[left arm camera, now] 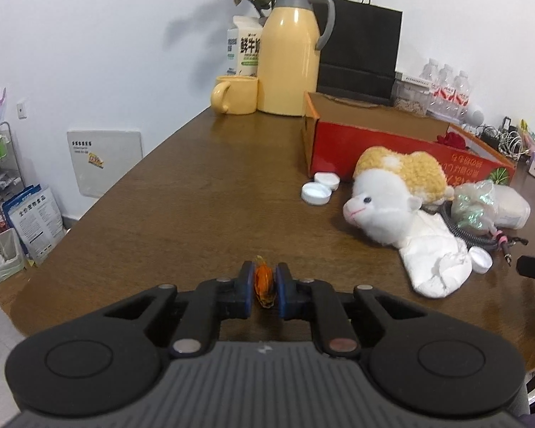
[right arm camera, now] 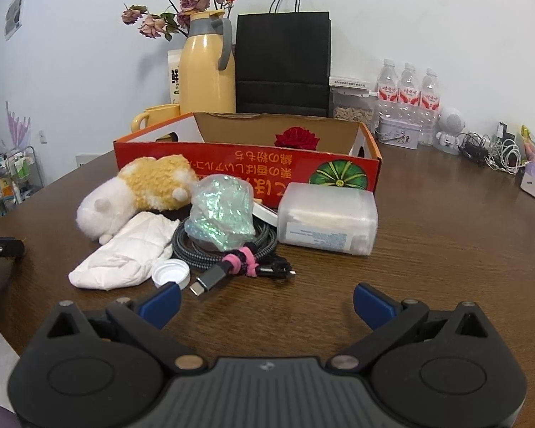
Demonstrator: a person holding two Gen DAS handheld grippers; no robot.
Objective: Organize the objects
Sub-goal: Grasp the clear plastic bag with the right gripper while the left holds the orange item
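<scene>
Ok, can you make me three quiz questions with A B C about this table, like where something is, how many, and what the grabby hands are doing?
1. Where is the red rose?
A. Inside the red box
B. On the plush sheep
C. In the yellow mug

2. How many white bottle caps lie on the table in the left wrist view?
A. One
B. Three
C. Five

3. What is the left gripper doing?
A. Wide open and empty
B. Shut on a small orange thing
C. Holding the cable

Answers:
1. A, the rose pokes up from inside the box.
2. B, two caps sit by the box and one cap by the white cloth.
3. B, the orange thing is pinched between its blue pads, while the right gripper is open and empty.
</scene>
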